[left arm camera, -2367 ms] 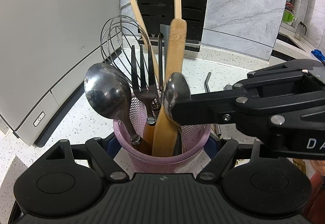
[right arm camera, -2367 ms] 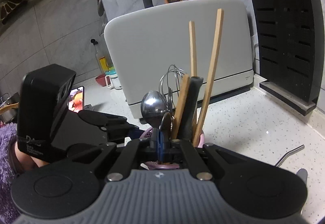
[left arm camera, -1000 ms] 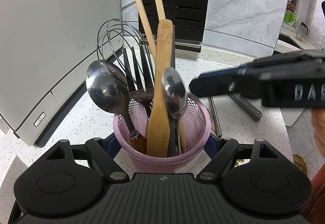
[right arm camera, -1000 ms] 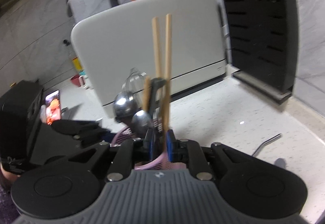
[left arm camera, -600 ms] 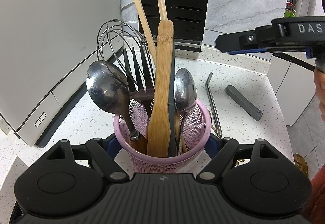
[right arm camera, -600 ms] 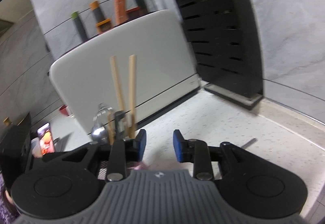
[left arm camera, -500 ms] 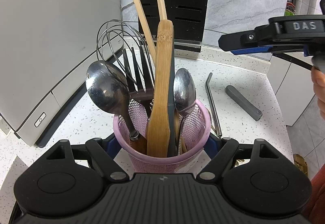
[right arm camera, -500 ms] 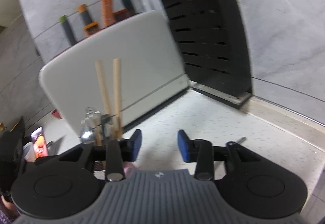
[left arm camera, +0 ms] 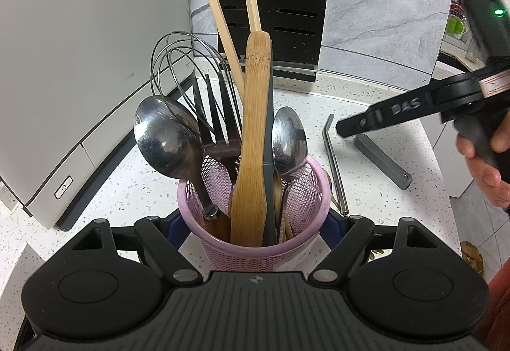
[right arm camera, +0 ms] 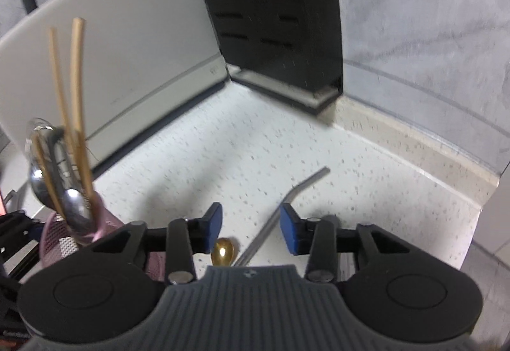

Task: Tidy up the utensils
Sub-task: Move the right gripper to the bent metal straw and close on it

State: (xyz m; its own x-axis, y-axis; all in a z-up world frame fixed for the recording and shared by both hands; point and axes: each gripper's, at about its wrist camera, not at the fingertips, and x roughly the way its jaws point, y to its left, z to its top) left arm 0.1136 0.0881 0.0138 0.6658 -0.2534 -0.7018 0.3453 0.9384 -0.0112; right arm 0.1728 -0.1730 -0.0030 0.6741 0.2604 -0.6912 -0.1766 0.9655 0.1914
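The pink cup [left arm camera: 255, 223] stands on the worktop [left arm camera: 143, 179] in front of the white appliance [left arm camera: 79, 48], packed with spoons [left arm camera: 169, 144], a fork, a whisk, a bamboo spatula [left arm camera: 253, 128] and chopsticks [left arm camera: 220, 16]. The left gripper [left arm camera: 251, 220] is pinching the cup by its sides, apparently to keep it from tipping while utensils drop in. Loose on the worktop beside the cup, toward the right edge, lie a bent metal straw [right arm camera: 280, 211] and a grey bar [left arm camera: 382, 160]. The right gripper [right arm camera: 250, 225] hangs low over the straw, empty; its jaws have just been closing a little yet stand spread, the straw between them but untouched. A gold spoon bowl [right arm camera: 223, 250] lies just beside.
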